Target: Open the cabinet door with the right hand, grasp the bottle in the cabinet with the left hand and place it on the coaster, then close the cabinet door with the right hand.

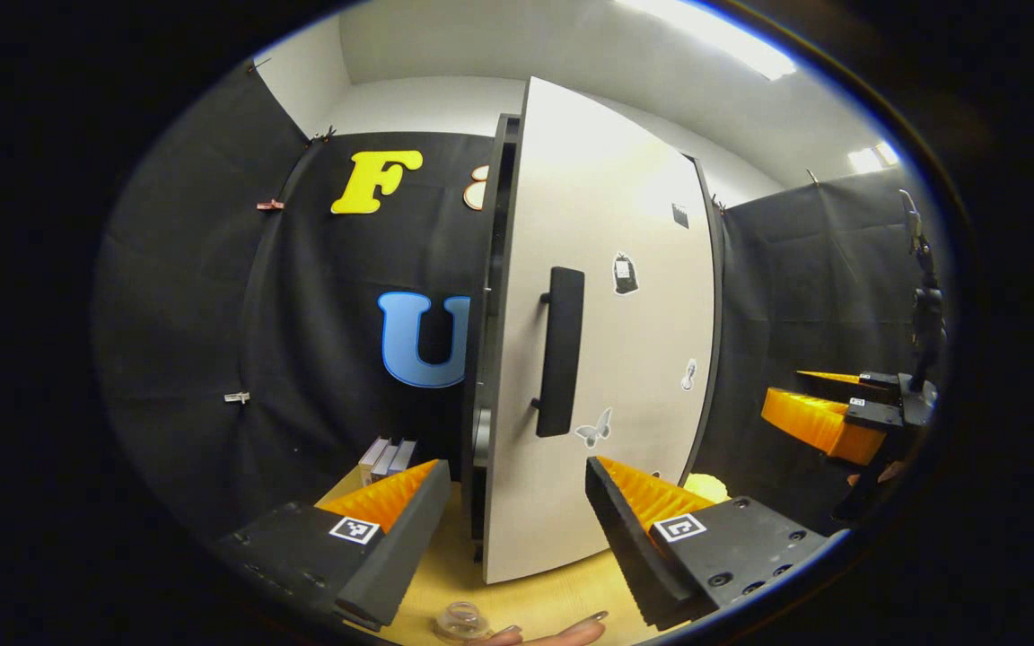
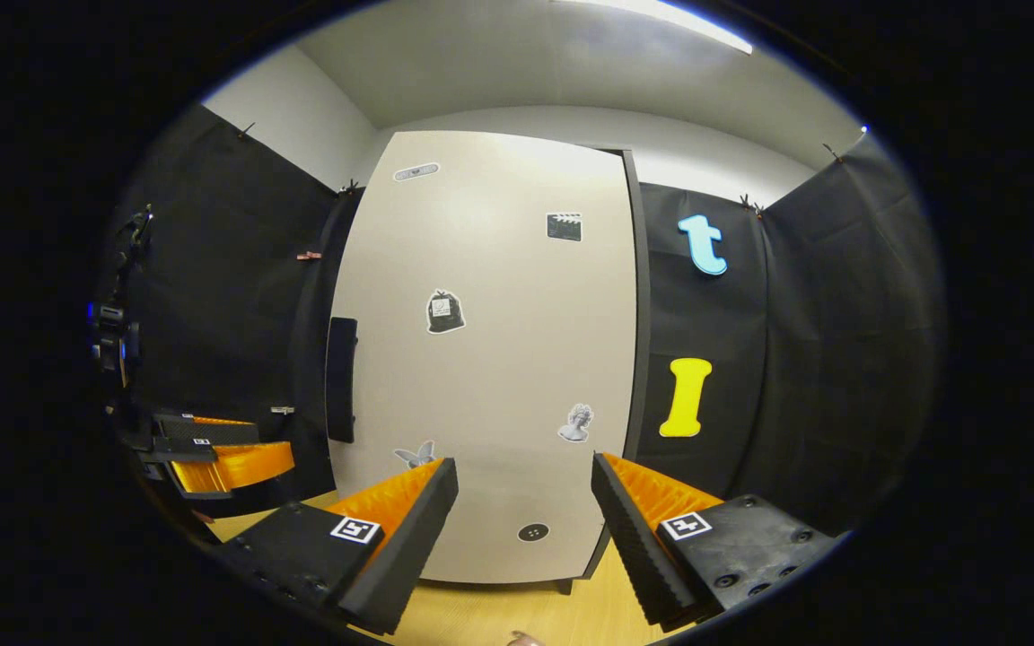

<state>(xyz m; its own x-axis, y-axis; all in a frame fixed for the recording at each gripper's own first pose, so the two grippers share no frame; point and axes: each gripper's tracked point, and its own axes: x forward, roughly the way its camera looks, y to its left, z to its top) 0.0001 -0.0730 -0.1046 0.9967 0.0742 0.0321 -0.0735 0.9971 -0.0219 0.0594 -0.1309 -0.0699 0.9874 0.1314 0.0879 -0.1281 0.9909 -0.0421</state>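
Cabinet door (image 2: 481, 359) looks closed or nearly so, handle (image 2: 341, 379) untouched. Left gripper (image 1: 508, 529) and right gripper (image 2: 524, 529) both spread, empty, facing it. Bottle presumably inside, unseen. Every step remains.

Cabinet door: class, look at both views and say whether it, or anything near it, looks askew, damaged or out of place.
Nothing stands out. The cabinet door hangs straight and looks intact, its black handle upright, stickers flat. In the left gripper view a dark gap runs along the door's handle-side edge; whether it is ajar cannot be told.
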